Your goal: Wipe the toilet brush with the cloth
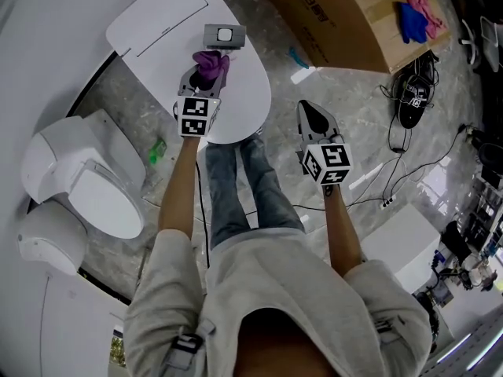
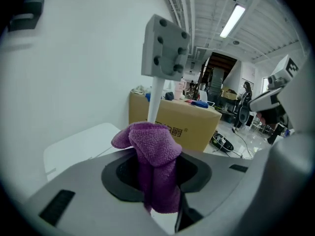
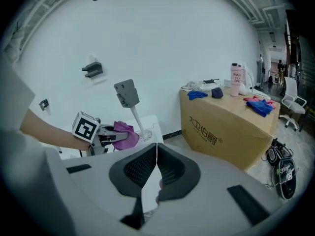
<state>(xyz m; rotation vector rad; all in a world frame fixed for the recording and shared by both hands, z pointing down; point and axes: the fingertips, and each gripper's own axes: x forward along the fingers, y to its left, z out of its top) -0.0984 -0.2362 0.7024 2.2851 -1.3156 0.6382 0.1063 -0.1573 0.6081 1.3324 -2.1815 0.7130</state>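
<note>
The toilet brush stands upright on the white table (image 1: 244, 104). Its grey block handle (image 1: 225, 35) tops a white shaft (image 2: 154, 100), which rises just behind a purple cloth (image 2: 156, 168). My left gripper (image 1: 204, 73) is shut on that cloth, and the cloth (image 1: 211, 64) sits against the lower shaft. In the right gripper view the brush handle (image 3: 127, 93), the cloth (image 3: 124, 134) and the left gripper (image 3: 101, 135) show at the left. My right gripper (image 1: 309, 108) hangs apart to the right with jaws shut and nothing between them (image 3: 156, 149).
A white toilet (image 1: 86, 179) stands at the left on the floor. A large cardboard box (image 1: 346, 14) with cloths and a pink bottle (image 3: 237, 80) on top sits at the right. Black shoes (image 1: 413, 100) and cables lie on the floor beyond.
</note>
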